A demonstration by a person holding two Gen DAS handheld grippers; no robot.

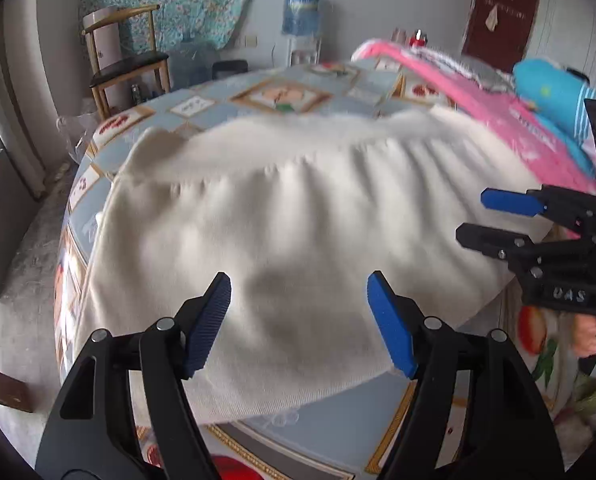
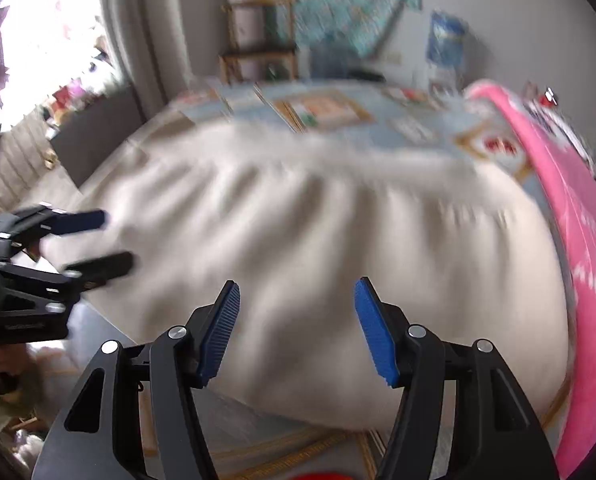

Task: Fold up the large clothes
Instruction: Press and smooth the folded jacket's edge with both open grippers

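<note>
Left wrist view: 1 cream knit garment (image 1: 298, 240), spread flat with rippled folds across a table under a patterned cloth (image 1: 226, 100) of framed picture squares. Left gripper (image 1: 298, 320): jaws wide apart, nothing between them, poised over the garment's near edge. Right gripper (image 1: 494, 220): at the garment's right side, jaws parted, empty. Beside the garment, right: 1 pink garment (image 1: 510, 116) with a blue item (image 1: 554, 92) lying on it. Background: 1 wooden chair (image 1: 126, 64); 1 water dispenser (image 1: 302, 20) with a blue bottle, contents not discernible. Right wrist view, motion-blurred: right gripper (image 2: 296, 324) spread open above the cream garment; left gripper (image 2: 98, 240) at far left.
</note>
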